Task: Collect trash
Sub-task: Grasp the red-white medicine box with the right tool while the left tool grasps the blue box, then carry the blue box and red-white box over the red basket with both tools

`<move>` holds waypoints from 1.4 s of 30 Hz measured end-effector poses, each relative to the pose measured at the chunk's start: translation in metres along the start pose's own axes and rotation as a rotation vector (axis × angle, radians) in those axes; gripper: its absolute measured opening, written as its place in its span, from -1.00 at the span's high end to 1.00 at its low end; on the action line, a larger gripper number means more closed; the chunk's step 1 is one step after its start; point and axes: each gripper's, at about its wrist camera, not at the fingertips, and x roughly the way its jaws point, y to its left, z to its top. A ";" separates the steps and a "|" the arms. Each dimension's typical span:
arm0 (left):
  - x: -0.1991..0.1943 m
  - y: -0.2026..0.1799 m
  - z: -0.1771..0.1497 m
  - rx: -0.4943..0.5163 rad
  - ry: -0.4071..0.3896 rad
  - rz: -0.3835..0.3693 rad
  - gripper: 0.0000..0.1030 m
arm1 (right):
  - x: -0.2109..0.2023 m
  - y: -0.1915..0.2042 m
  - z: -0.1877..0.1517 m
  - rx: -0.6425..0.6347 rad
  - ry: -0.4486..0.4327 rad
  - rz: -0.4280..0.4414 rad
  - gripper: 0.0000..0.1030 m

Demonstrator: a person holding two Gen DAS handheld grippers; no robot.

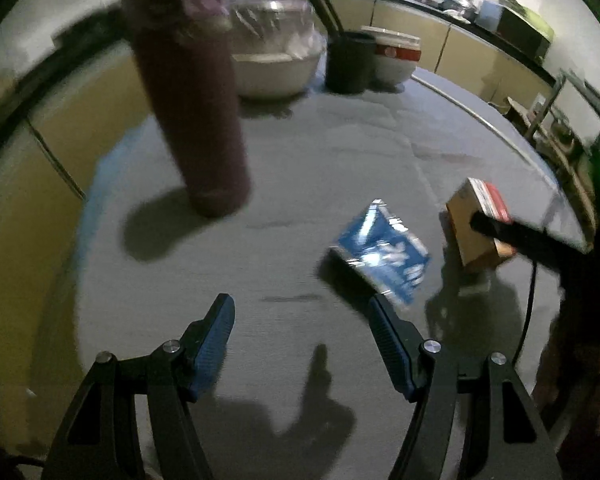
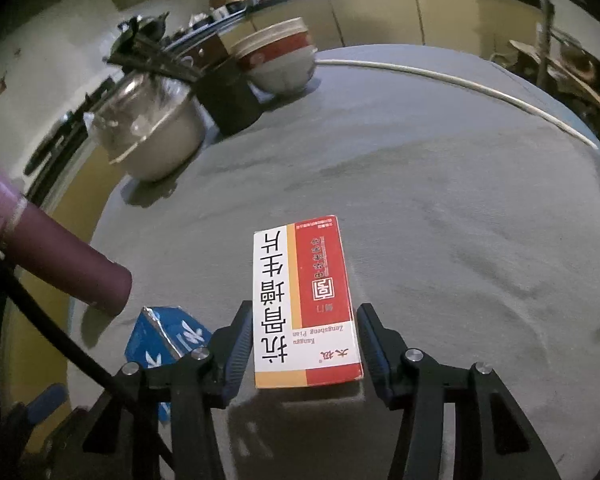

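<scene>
Straddling the red-and-white medicine box [image 2: 306, 304], the right gripper [image 2: 302, 344] has its jaws spread; the left finger [image 2: 236, 344] appears to touch the box, though contact is uncertain. Box lies toward the table's [image 2: 460, 200] near edge. Left gripper [image 1: 302, 334] hangs open, holding nothing, close to the blue packet [image 1: 382, 254]. Purple flask [image 1: 196, 120] stands toward the left edge.

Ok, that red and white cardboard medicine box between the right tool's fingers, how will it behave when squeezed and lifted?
The red and white cardboard medicine box is probably light and may dent if squeezed hard. Its flat sides should suit the right tool, whose fingers stand open around it. Lying flat on the grey tablecloth, it seems unlikely to roll.
</scene>
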 end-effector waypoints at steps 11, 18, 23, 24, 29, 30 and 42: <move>0.048 -0.038 0.037 -0.234 0.093 0.029 -0.36 | -0.054 -0.050 -0.031 0.040 -0.062 0.091 -0.05; 0.074 -0.043 0.040 -0.285 0.142 0.037 -0.36 | -0.068 -0.060 -0.046 0.015 -0.095 0.151 -0.05; 0.080 -0.045 0.034 -0.272 0.123 0.011 -0.31 | -0.076 -0.069 -0.055 0.034 -0.114 0.172 -0.05; 0.078 -0.048 0.032 -0.251 0.112 0.015 -0.29 | -0.079 -0.071 -0.056 0.037 -0.120 0.174 -0.05; 0.059 -0.068 0.018 -0.139 0.077 0.048 -0.19 | -0.096 -0.079 -0.067 0.057 -0.152 0.179 -0.05; 0.053 -0.073 0.013 -0.111 0.066 0.058 -0.19 | -0.101 -0.081 -0.071 0.061 -0.161 0.177 -0.05; -0.043 -0.143 -0.060 0.234 -0.143 0.109 -0.19 | -0.169 -0.107 -0.110 0.090 -0.259 0.157 -0.05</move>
